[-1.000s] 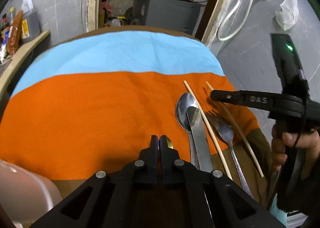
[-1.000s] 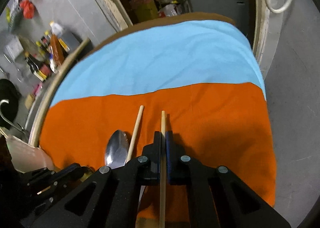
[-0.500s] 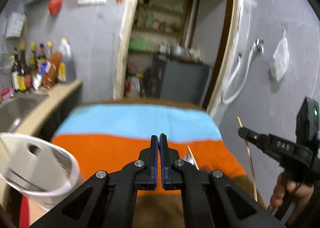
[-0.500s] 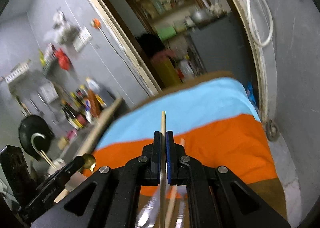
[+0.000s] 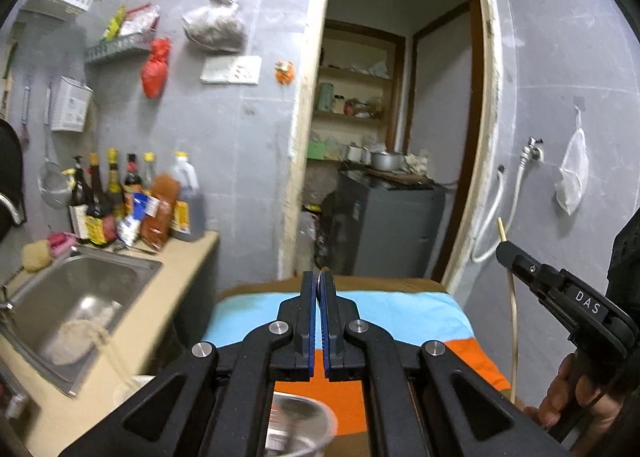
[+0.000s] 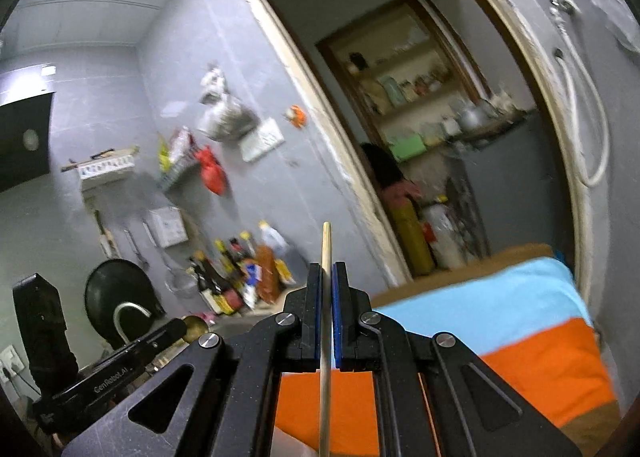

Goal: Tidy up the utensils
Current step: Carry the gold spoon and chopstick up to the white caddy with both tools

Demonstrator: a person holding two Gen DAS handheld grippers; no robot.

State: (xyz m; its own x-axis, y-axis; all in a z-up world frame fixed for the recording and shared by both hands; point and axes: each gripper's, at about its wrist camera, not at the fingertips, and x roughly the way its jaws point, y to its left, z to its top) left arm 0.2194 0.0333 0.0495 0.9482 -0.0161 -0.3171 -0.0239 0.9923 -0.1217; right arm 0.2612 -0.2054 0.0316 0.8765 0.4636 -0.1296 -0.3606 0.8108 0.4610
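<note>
I am holding a wooden chopstick (image 6: 326, 337) in my right claw (image 6: 327, 277), above the orange and blue cloth (image 6: 532, 321). My left claw (image 5: 319, 281) is gripping a small brass-coloured spoon (image 6: 195, 327).

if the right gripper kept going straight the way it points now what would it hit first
Probably nothing close. The right gripper, shut on a chopstick, points across open air above the orange and blue cloth toward the grey wall near the sauce bottles. Depth is unclear, so the wall is a guess.
</note>
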